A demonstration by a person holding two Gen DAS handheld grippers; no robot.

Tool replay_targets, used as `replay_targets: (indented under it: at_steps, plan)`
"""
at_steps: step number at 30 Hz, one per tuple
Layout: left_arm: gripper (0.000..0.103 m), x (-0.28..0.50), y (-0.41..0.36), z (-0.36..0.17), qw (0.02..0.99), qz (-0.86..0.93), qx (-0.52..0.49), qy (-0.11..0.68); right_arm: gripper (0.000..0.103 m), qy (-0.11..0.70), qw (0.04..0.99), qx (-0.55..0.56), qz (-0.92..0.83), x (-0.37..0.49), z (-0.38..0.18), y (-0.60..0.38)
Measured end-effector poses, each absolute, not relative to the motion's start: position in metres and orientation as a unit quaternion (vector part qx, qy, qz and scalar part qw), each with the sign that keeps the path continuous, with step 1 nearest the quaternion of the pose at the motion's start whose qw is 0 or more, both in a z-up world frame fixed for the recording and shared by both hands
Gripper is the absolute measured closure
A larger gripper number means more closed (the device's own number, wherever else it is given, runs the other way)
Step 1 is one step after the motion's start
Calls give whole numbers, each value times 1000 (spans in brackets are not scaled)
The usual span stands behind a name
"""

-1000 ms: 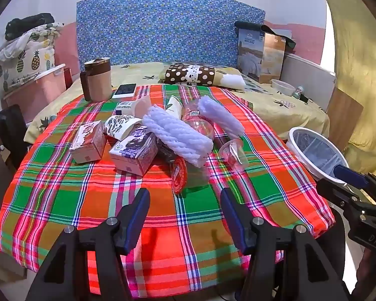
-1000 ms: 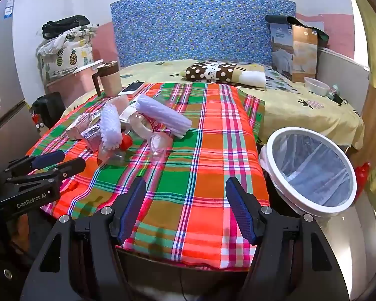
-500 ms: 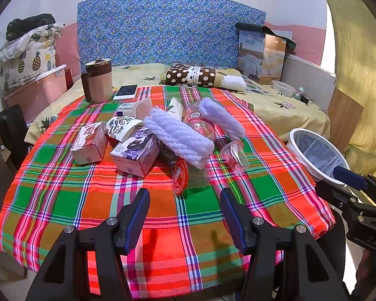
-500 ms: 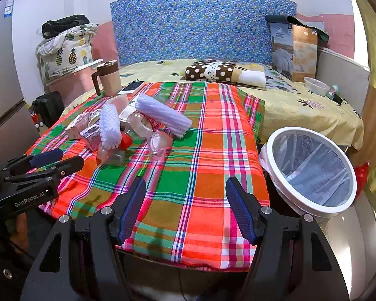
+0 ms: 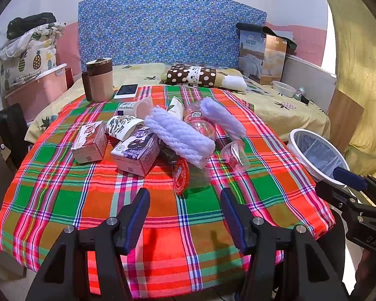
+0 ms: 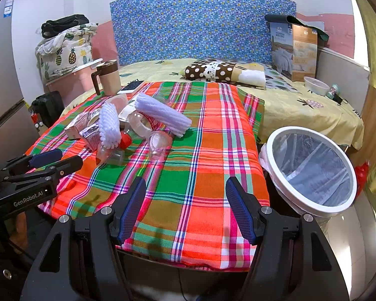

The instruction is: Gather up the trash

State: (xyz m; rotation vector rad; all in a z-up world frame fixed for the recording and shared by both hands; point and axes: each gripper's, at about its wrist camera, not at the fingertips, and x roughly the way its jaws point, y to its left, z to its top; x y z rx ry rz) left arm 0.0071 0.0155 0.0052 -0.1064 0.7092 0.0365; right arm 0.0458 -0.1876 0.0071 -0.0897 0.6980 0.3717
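Observation:
A heap of trash lies on the plaid cloth [image 5: 87, 200]: two milk cartons [image 5: 136, 154], white foam net sleeves [image 5: 180, 136], a clear plastic cup [image 5: 234, 153], a red-lidded bottle [image 5: 181, 175] and paper cups. My left gripper [image 5: 185, 198] hovers open just short of the red-lidded bottle, nothing between its fingers. My right gripper [image 6: 185, 193] hangs open over bare cloth, to the right of the heap [image 6: 137, 128]. A white-rimmed trash bin [image 6: 310, 168] lined with a clear bag stands past the cloth's right edge.
A brown mug [image 5: 99, 79] and a phone [image 5: 126, 91] sit behind the heap. Further back on the yellow bed lie a dotted pillow [image 5: 195, 75] and a quilt box [image 5: 262, 56]. A pink storage box [image 6: 80, 80] stands at the left.
In the left wrist view the whole scene has slid slightly right and down, a small drift of the left gripper. The right gripper's view is unchanged; both stay open.

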Motion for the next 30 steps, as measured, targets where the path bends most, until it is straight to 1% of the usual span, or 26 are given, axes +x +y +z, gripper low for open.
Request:
replay_targets:
  at_steps: [1,30]
  plan:
    - [45,0,3,5,937,20,-51,344,35,340,922,-44,181,46,7,-187]
    - [45,-2,3,3,937,19,-54,343,35,343,921,-46,179,48,5,-188]
